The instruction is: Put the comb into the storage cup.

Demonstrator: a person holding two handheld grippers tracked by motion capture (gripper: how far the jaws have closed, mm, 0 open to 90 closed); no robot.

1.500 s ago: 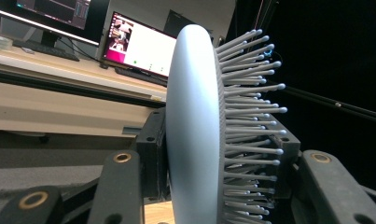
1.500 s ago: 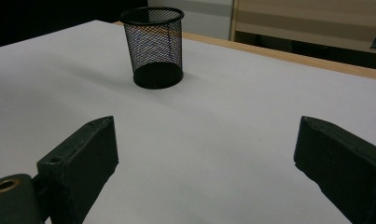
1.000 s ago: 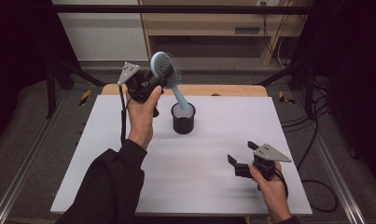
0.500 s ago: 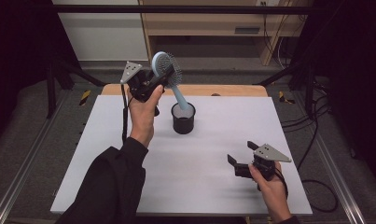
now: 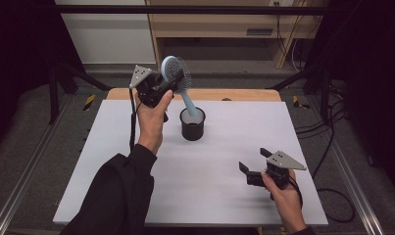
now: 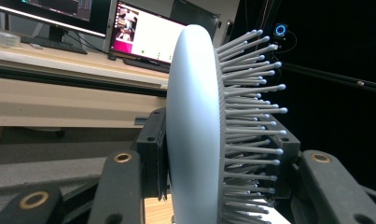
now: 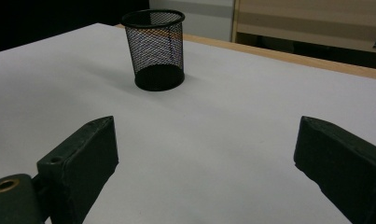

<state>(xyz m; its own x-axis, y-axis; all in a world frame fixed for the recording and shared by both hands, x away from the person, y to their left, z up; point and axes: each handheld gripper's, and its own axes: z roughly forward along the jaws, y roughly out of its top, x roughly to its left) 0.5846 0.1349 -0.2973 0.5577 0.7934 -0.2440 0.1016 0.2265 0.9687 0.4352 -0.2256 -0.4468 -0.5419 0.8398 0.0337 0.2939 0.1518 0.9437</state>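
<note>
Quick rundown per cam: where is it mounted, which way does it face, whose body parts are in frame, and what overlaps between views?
High view: above the person's side, facing forward and down on the white table; both forearms, left gripper clamping the blue hairbrush, right gripper open.
Left gripper view: on the left gripper, facing along its jaws toward a desk with monitors; hairbrush edge-on between them.
Right gripper view: low on the right gripper, facing across the table to the black mesh cup.
Shared: cup in high and right views; hairbrush in high and left.

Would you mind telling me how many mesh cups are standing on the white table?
1. The black mesh cup stands upright toward the far middle of the white table, directly below the handle of the hairbrush held in the left gripper. Nothing appears hidden.
</note>
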